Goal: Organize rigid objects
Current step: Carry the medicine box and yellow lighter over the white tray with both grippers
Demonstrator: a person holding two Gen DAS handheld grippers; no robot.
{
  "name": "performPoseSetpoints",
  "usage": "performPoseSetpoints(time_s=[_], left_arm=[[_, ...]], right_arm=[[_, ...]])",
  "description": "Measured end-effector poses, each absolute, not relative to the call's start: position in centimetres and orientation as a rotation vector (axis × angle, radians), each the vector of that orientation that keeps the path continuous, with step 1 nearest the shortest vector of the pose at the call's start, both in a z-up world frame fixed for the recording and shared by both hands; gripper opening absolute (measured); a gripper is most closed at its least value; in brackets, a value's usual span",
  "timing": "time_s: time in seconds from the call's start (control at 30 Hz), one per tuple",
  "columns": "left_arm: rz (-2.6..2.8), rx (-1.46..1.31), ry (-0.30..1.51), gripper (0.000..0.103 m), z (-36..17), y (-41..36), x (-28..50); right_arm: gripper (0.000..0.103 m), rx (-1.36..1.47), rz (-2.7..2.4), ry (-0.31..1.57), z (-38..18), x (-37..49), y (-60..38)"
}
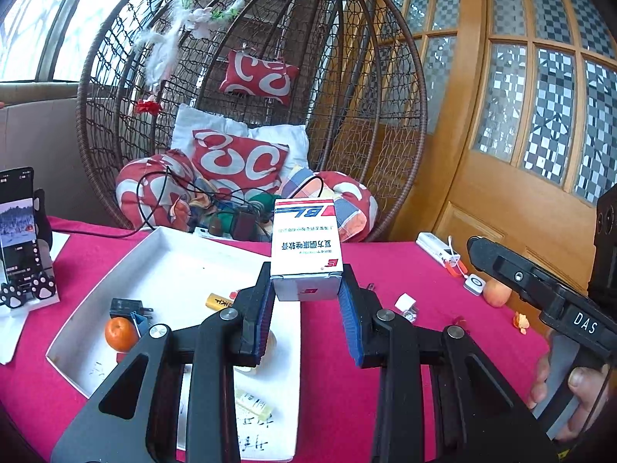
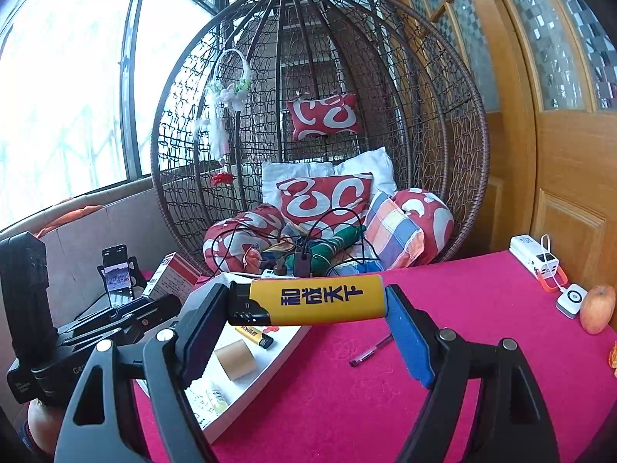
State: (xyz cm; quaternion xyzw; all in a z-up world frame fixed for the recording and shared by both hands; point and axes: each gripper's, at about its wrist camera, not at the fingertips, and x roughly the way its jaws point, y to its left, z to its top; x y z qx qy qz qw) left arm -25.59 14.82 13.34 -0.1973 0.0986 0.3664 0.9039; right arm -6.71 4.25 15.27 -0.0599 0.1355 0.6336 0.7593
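My left gripper clamps a small carton upright above the white tray; my right gripper pinches a yellow lighter crosswise (both apparently tray-bound), lifted clear of the red tablecloth.

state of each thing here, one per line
left gripper: shut on the box
box: held upright above the tray
right gripper: shut on the lighter
lighter: held lengthwise between the pads
tray: open, holding small items
phone: propped upright, screen lit
pen: lying on the cloth
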Motion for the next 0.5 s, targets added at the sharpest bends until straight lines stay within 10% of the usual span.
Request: performPoseSetpoints(time_s=[0.5], left_arm=[[0.86,-0.547,0.236,0.031,9.8,19.8,-29.0]], right_arm=[[0.081,-0.228,1.461,0.347,13.7,-10.6,10.3]])
